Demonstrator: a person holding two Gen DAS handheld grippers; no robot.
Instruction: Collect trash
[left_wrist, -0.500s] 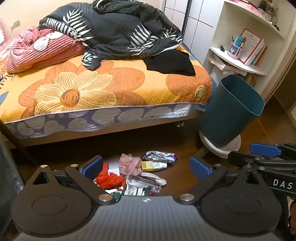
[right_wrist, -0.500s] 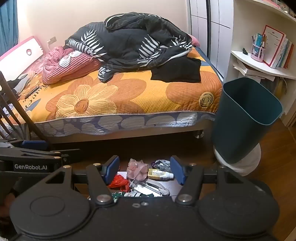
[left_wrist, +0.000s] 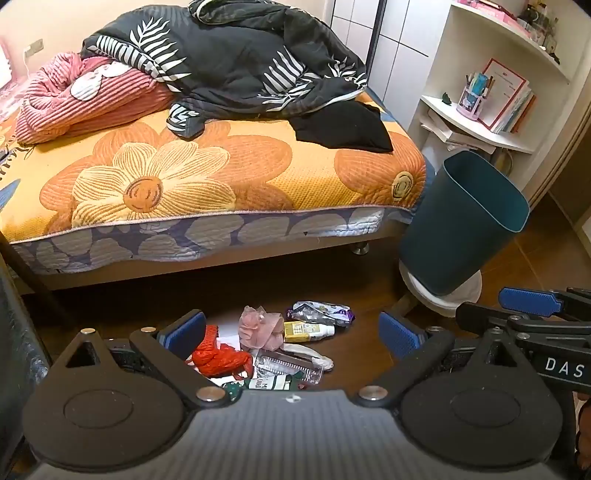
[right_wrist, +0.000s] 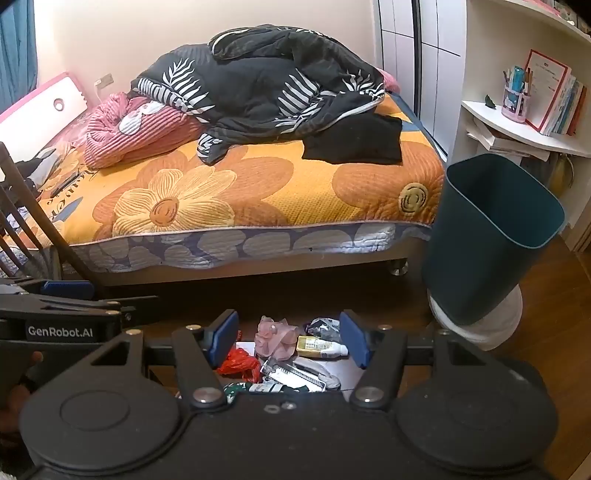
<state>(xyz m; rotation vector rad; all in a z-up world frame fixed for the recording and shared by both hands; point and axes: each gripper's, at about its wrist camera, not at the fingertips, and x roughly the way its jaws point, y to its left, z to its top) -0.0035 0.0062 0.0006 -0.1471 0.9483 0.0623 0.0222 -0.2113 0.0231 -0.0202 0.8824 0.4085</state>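
Currently I hold both jaws apart and empty: left gripper (left_wrist: 291, 328) and right gripper (right_wrist: 288, 338) frame the floor trash pile (left_wrist: 273, 347); bin (left_wrist: 461, 225) beyond, right.

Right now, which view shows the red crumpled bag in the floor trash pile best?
The left wrist view: the red crumpled bag lies almost whole beside the left tool's near pad, netting and folds visible. The right wrist view shows only part of it, tucked behind the right tool's left finger.
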